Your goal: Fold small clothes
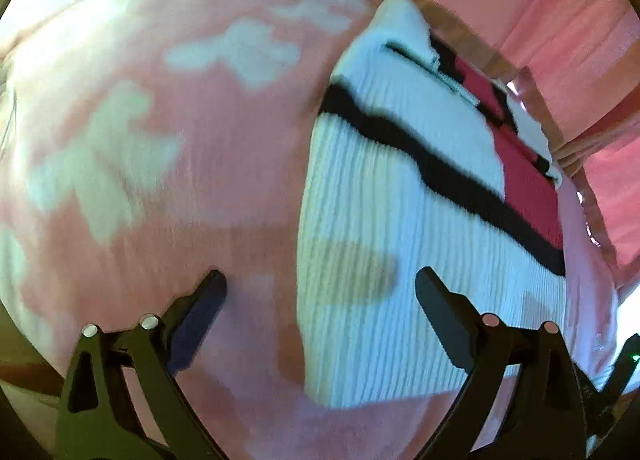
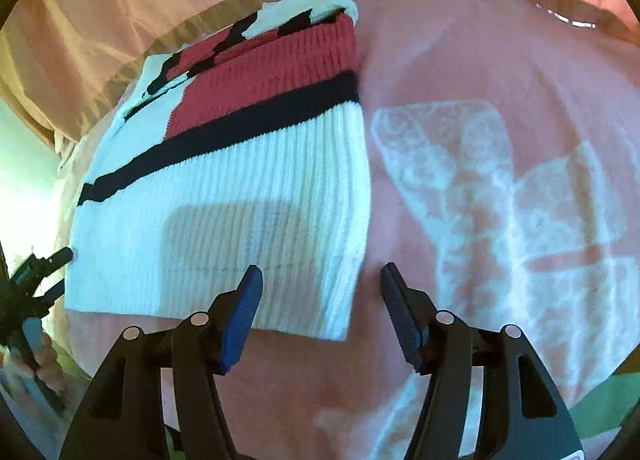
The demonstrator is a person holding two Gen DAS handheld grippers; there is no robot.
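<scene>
A small ribbed knit garment (image 1: pixel 380 195), white with a black stripe and a red block, lies folded flat on a pink cloth with white bow shapes (image 1: pixel 160 139). My left gripper (image 1: pixel 320 284) is open and empty, hovering over the garment's left edge. In the right wrist view the garment (image 2: pixel 240 199) lies left of centre. My right gripper (image 2: pixel 322 274) is open and empty, its jaws either side of the garment's near right corner. The left gripper (image 2: pixel 28 280) shows at the far left of that view.
The pink cloth (image 2: pixel 500 199) covers the whole work surface. Pink and peach curtain folds (image 2: pixel 120 19) hang behind the far edge, also seen in the left wrist view (image 1: pixel 540 19). A green patch (image 2: pixel 600 404) shows past the cloth at lower right.
</scene>
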